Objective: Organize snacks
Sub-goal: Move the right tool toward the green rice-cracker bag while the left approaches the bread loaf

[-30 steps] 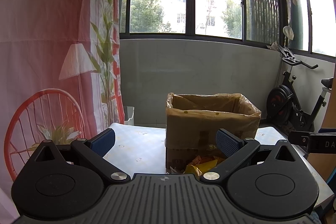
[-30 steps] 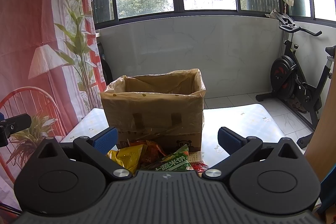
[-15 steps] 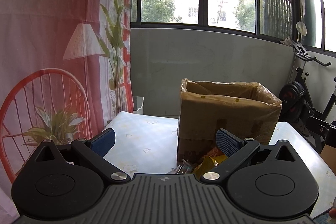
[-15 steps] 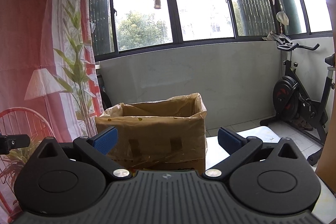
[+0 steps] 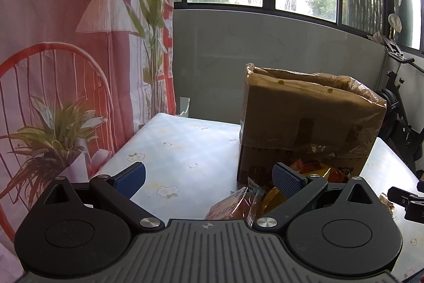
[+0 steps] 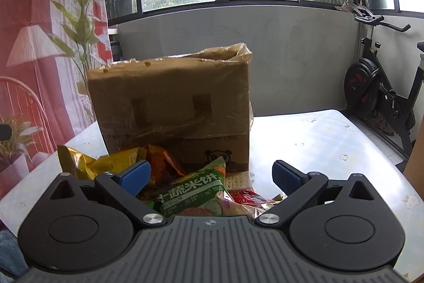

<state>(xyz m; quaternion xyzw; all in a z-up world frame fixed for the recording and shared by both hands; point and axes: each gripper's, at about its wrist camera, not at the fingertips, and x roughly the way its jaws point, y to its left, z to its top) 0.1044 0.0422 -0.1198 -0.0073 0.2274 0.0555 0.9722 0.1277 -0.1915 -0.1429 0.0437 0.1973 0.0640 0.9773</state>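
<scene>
Brown cardboard fills the middle of the left wrist view: a tall box (image 5: 307, 123) lined with a thin plastic bag stands on the pale flowered tabletop (image 5: 185, 150), its top open. At the box's near foot lies a small heap of snack packets (image 5: 254, 199) — orange and yellow wrappers, partly hidden behind the right finger. The left hand-held gripper (image 5: 209, 181) hangs above the tabletop with its jaws spread wide and nothing between its blue pads (image 5: 131, 178); the snacks sit off toward its right finger, not within the gap. A red curtain (image 5: 66, 44) printed with a lamp and plants covers the left side, and an exercise bike (image 5: 397, 108) stands at the far right.

From the right wrist view, the same box (image 6: 172, 108) faces the camera, with two taped patches on its front and a panda print low on one corner. The snack pile rests against its base on the tabletop (image 6: 318, 145): a yellow bag (image 6: 92, 163), an orange bag (image 6: 161, 163), a green rice-cracker packet (image 6: 196, 190), a pack of crackers (image 6: 235, 180) and a red wrapper (image 6: 249, 198). The right hand-held gripper (image 6: 212, 174) is over this pile, jaws wide apart though just drawn in a little, gripping nothing — the green packet lies below the gap, untouched by either pad. The exercise bike (image 6: 376, 86) stands beyond the tabletop's right edge.
</scene>
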